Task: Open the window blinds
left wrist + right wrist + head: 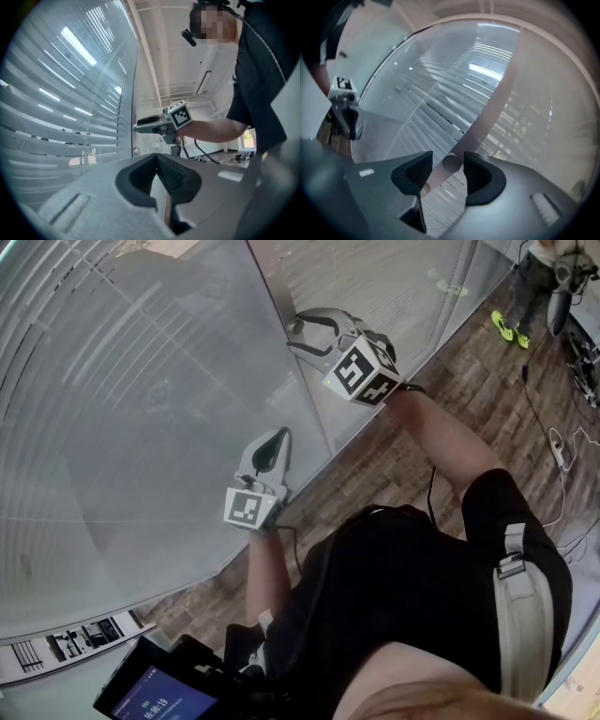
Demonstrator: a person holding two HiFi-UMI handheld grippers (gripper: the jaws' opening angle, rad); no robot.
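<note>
Glass walling with a wooden floor (469, 381) below it fills the scene, and the window blinds (112, 381) hang behind the pane, their grey slats running across it.

Your right gripper (448, 158) has its jaws standing wide apart. A small round knob (451, 163) on the pale frame post (497, 98) sits between them. It lies close against one dark pad (480, 176) and clear of the other, so nothing is gripped. In the head view this gripper is raised to the post, its marker cube (361, 371) facing you and your forearm stretched out behind it.

Your left gripper (157, 157) has its jaws drawn together at the tips with nothing between them. It points level towards the glass, lower than the right one and apart from the post. From its own view the slats (56, 93) show thin strips of daylight between them, and the right gripper appears further along, at the post.

Beyond the partition's far end, a person in yellow-green shoes (511, 329) stands on the floor. Cables and a white power strip (561, 451) lie nearby. A device with a lit screen (155, 690) hangs at your front, low in the head view.
</note>
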